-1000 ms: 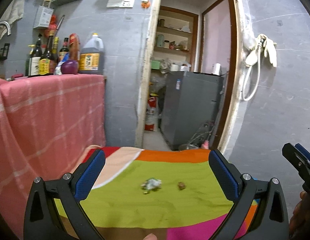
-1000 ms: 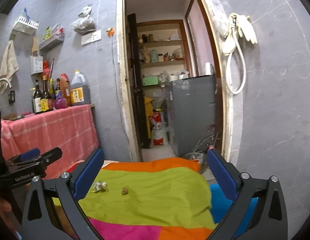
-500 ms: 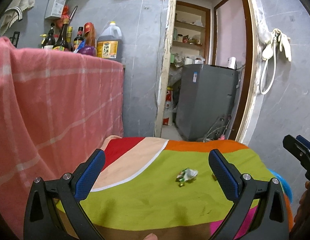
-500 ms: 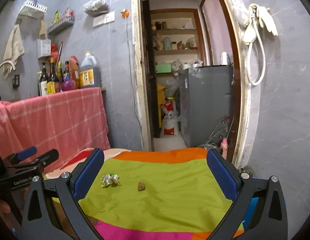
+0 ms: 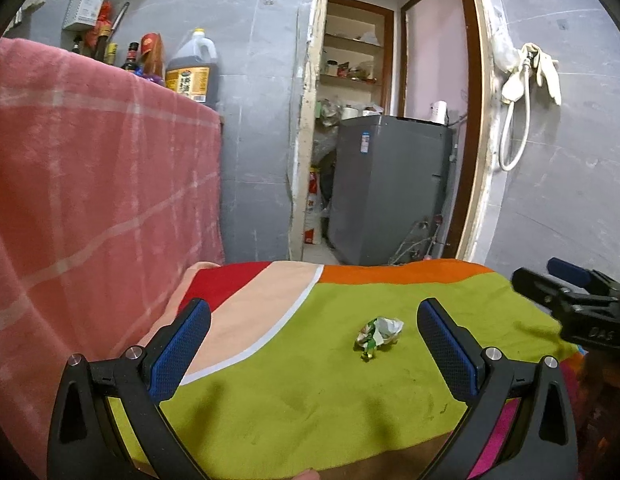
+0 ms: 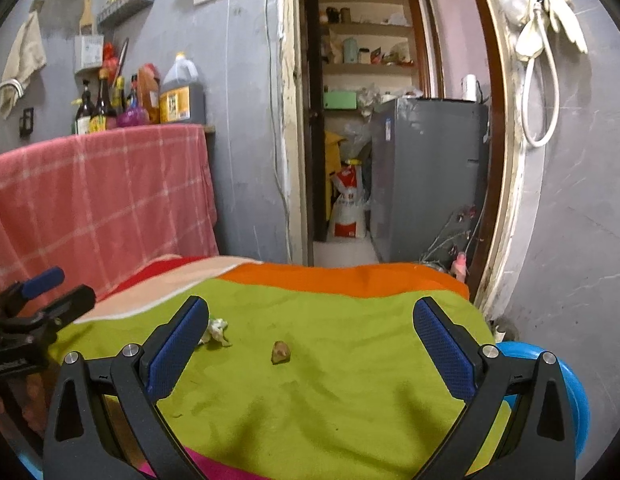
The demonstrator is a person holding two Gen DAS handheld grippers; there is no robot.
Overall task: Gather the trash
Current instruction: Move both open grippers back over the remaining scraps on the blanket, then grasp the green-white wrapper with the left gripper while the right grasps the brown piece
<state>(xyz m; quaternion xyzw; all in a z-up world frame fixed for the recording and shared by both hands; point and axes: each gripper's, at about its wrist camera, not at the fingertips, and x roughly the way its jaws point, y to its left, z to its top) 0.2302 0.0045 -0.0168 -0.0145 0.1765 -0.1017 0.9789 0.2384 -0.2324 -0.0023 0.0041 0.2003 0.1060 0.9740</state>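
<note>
Left wrist view has the crumpled wrapper point(image 5: 379, 330) on the green cloth point(image 5: 310, 392) ahead, nearer the right jaw of the wide-spread left gripper point(image 5: 314, 344), so centre, then lower.

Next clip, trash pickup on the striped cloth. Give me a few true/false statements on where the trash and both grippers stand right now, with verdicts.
1. Both the left gripper and right gripper are open. True.
2. The crumpled wrapper is clamped in the left gripper. False: it lies free on the green cloth.
3. A brown scrap lies on the cloth between the right gripper's fingers. True.
4. The wrapper and scrap touch. False: they lie apart.
5. The cloth is plain white. False: it is multicoloured.
</note>
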